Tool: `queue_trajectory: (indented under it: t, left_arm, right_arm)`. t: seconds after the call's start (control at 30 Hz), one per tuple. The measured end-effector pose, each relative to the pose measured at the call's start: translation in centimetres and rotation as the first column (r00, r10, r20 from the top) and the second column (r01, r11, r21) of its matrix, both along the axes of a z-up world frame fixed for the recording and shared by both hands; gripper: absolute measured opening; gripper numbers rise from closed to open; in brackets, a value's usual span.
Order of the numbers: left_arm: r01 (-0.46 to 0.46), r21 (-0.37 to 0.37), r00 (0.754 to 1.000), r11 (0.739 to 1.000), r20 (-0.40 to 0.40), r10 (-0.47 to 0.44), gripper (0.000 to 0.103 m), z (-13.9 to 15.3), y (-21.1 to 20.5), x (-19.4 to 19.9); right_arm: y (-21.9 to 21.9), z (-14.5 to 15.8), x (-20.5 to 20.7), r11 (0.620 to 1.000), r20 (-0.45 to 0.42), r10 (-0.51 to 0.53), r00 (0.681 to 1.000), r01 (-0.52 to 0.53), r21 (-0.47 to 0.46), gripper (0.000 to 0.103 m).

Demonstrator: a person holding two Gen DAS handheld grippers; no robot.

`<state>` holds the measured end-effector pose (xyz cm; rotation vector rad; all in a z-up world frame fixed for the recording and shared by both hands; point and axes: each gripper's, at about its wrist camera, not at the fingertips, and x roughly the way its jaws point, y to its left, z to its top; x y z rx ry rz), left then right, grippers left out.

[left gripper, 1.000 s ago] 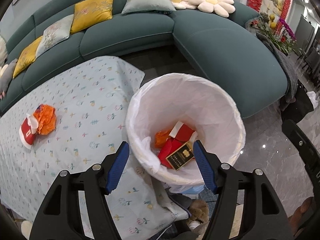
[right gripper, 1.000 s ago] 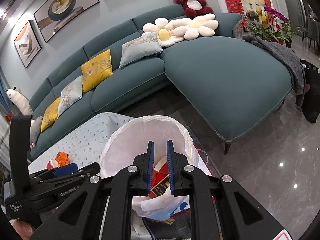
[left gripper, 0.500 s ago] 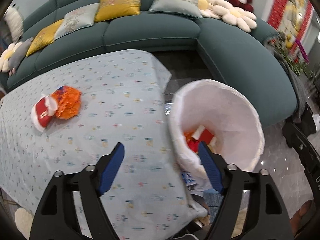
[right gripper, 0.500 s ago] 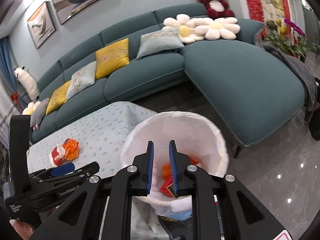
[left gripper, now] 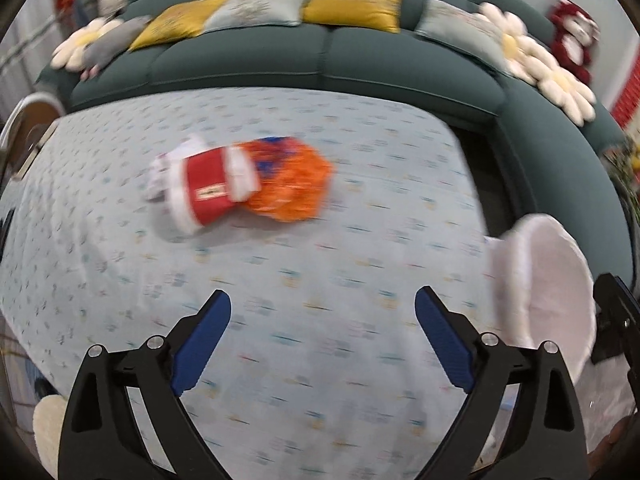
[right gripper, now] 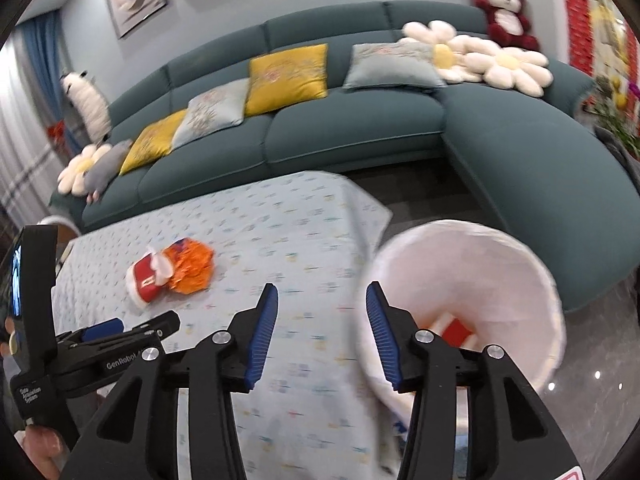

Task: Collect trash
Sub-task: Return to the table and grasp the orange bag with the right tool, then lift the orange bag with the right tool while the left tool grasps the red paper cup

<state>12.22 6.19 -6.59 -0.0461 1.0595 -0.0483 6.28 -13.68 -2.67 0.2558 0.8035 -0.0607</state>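
A red and white crumpled packet [left gripper: 204, 194] [right gripper: 145, 280] lies against an orange crumpled wrapper [left gripper: 290, 190] [right gripper: 191, 266] on the table's patterned cloth [left gripper: 320, 248]. My left gripper [left gripper: 322, 312] hovers over the cloth short of them, jaws still opening, nothing between them. My right gripper [right gripper: 322, 300] hangs above the table's right edge, jaws opening and empty. The white-lined bin [right gripper: 472, 280] [left gripper: 548, 280] stands right of the table with red trash inside.
A teal sofa [right gripper: 360, 132] with yellow and pale cushions curves behind and to the right of the table. Flower pillows and a red plush sit on it. Glossy grey floor lies right of the bin. A hand [right gripper: 40, 446] holds the left gripper's handle.
Both grippers swung left from above the bin to over the table. The left jaws spread wider, and the right jaws went from nearly shut to open. The packet and wrapper now sit closer ahead.
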Motion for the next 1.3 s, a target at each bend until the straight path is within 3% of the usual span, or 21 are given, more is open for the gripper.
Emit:
queue_trajectory:
  t: [0.17, 0.37, 0.63, 0.77, 0.97, 1.03, 1.1, 1.13, 1.2, 1.3]
  left_arm:
    - [-0.096, -0.022, 0.995, 0.995, -0.027, 0.096, 0.089, -1.3, 6.1, 2.6]
    - [-0.151, -0.049, 0.988, 0.987, -0.051, 0.148, 0.089, -3.1, 11.0, 6.1]
    - [-0.143, -0.089, 0.989, 0.986, -0.059, 0.138, 0.087, -5.0, 12.9, 10.5]
    - [-0.161, -0.124, 0.985, 0.979, -0.082, 0.151, 0.086, -6.3, 13.9, 12.2]
    - [-0.146, -0.156, 0.987, 0.977, -0.096, 0.132, 0.070, -7.7, 13.8, 13.3]
    - [-0.147, -0.165, 0.987, 0.975, -0.088, 0.134, 0.070, -7.8, 13.9, 13.4]
    - [-0.129, -0.169, 0.990, 0.977, -0.077, 0.117, 0.060, -7.7, 13.7, 13.4]
    - [-0.118, -0.164, 0.992, 0.979, -0.068, 0.108, 0.057, -7.5, 13.5, 13.4]
    - [-0.101, -0.166, 0.994, 0.981, -0.058, 0.092, 0.043, -7.2, 13.1, 13.2]
    - [-0.086, -0.162, 0.996, 0.983, -0.044, 0.080, 0.035, -6.8, 12.4, 12.9]
  right_arm:
    - [5.5, -1.2, 3.8, 0.995, -0.032, 0.093, 0.995, -0.094, -0.016, 0.052]
    - [10.9, -3.6, 9.0, 0.986, -0.081, 0.166, 0.983, -0.166, 0.010, 0.053]
    - [15.7, -7.4, 15.6, 0.979, -0.149, 0.202, 0.968, -0.200, 0.029, 0.053]
    - [16.0, -8.9, 17.6, 0.981, -0.177, 0.194, 0.965, -0.187, 0.056, 0.053]
    - [16.5, -10.8, 19.2, 0.981, -0.208, 0.192, 0.959, -0.185, 0.054, 0.053]
    - [16.4, -11.4, 19.5, 0.982, -0.217, 0.188, 0.958, -0.178, 0.066, 0.053]
    - [16.4, -11.9, 19.8, 0.981, -0.227, 0.190, 0.955, -0.176, 0.078, 0.053]
    - [16.4, -11.9, 19.9, 0.982, -0.225, 0.188, 0.956, -0.175, 0.078, 0.050]
    - [16.5, -12.0, 19.9, 0.980, -0.220, 0.197, 0.955, -0.182, 0.083, 0.042]
    - [16.9, -11.8, 19.7, 0.975, -0.212, 0.218, 0.953, -0.204, 0.082, 0.028]
